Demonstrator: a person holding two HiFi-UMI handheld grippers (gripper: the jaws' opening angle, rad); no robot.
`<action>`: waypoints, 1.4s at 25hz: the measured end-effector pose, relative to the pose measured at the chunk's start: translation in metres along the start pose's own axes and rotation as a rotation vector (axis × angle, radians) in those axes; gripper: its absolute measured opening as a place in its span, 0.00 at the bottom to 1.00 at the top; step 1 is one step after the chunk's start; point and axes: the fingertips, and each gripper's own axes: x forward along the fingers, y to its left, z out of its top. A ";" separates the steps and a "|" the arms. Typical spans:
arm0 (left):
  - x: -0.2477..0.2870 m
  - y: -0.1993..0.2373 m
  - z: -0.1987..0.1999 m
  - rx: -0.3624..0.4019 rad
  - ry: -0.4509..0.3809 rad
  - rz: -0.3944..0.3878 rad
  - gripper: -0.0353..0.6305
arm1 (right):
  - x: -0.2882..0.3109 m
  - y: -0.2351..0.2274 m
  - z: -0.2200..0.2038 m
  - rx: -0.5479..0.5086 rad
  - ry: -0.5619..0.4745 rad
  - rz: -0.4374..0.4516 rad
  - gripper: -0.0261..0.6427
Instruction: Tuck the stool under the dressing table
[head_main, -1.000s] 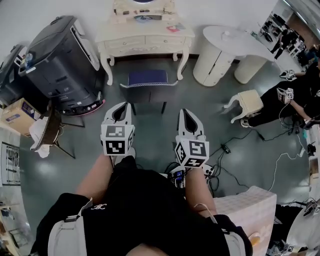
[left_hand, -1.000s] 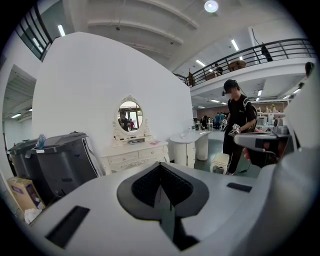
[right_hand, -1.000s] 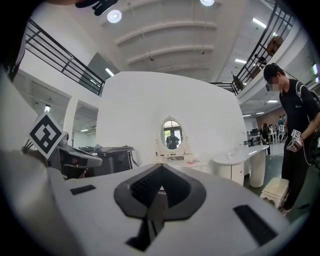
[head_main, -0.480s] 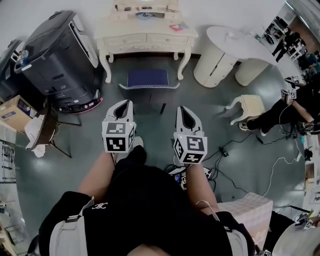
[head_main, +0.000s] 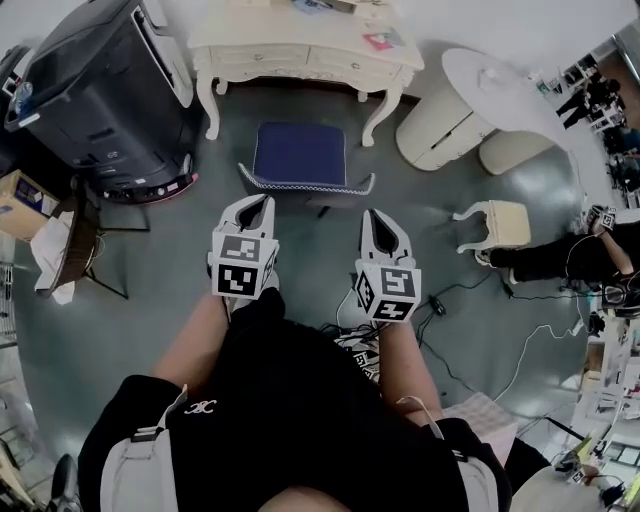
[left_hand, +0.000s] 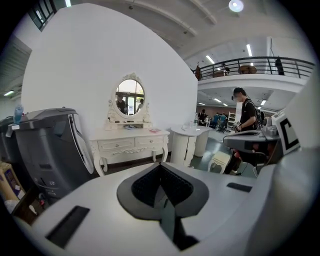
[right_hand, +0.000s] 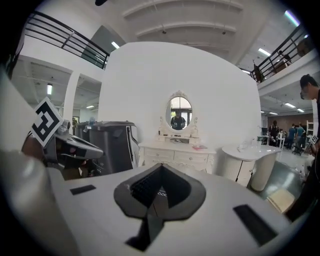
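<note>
Navy-blue cushioned stool (head_main: 298, 153) stands on the floor (head_main: 150, 265) before the cream carved dressing table (head_main: 300, 55), untucked. Our left gripper (head_main: 262, 200) and right gripper (head_main: 368, 214) hover near it, fingers closed and empty. Next, we judge, we should push it under.

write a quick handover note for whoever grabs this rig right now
Tools: left tool shut, empty; right tool shut, empty. Both point at the stool from just short of its near edge; no contact visible.
Things: stool stands on the floor in front of the table, seat out in the open.
Done: approach only, nothing tucked yet.
Left: push the stool forward between the table's front legs until it sits under the top.
</note>
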 end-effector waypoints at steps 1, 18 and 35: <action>0.008 0.004 -0.001 0.002 0.012 -0.009 0.06 | 0.010 0.000 -0.002 -0.012 0.021 0.002 0.05; 0.081 0.059 -0.094 -0.062 0.335 -0.138 0.08 | 0.102 -0.032 -0.094 -0.132 0.364 0.059 0.06; 0.124 0.063 -0.119 0.202 0.453 -0.081 0.29 | 0.133 -0.057 -0.163 -0.446 0.569 0.274 0.31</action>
